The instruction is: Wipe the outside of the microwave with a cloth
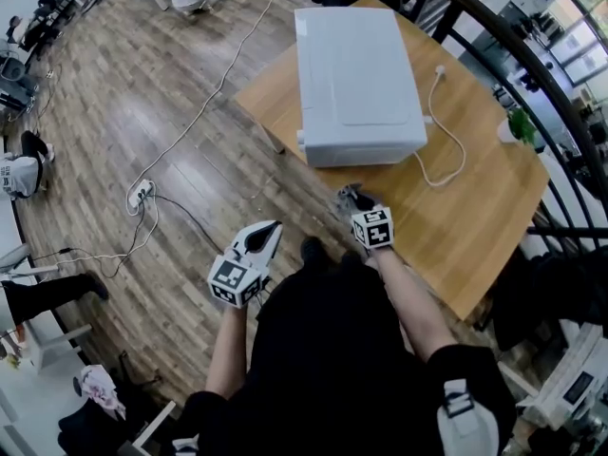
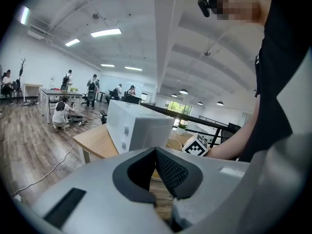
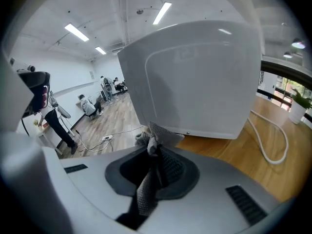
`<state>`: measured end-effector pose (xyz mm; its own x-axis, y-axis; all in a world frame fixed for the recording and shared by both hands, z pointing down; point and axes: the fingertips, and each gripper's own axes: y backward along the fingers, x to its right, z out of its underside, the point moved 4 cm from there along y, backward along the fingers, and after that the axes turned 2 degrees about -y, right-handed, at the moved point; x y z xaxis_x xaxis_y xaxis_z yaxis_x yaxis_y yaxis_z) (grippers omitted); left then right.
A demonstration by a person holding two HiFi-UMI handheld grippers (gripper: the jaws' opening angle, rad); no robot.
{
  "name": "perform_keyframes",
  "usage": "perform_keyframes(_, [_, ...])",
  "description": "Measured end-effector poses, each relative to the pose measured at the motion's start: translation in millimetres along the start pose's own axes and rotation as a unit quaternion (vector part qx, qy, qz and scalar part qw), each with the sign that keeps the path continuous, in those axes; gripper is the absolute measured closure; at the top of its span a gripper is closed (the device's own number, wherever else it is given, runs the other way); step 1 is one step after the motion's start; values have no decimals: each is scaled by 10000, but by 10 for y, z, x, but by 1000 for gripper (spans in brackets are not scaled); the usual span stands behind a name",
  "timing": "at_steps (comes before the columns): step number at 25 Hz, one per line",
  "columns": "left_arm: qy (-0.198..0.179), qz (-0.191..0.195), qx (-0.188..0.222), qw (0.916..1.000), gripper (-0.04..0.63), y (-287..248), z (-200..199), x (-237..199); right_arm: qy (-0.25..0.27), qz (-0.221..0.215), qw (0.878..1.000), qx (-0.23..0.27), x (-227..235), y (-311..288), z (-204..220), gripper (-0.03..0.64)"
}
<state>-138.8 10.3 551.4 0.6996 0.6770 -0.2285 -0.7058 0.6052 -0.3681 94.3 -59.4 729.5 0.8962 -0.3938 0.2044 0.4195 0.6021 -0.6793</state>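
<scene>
Right gripper view shows what head view hardly does: right tongs (image 3: 155, 151) clamped on a grey woven cloth (image 3: 145, 195), near the boxy white microwave (image 3: 195, 72) on the wooden desk (image 3: 234, 156). Left tongs (image 2: 156, 153) closed, empty.

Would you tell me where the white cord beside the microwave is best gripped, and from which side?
Grip the cord on its loop lying flat on the table, clear of the microwave, coming straight down with jaws across it. It is thin and rests on the wood, so a sideways approach would likely find nothing to pinch. The right hand-held gripper holds the cloth.
</scene>
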Motion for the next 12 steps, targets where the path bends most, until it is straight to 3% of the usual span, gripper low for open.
perform_keyframes(12, [-427,188,58,9989,595,-263,-245,805,334,-375,9962,706,467,1237,28,581])
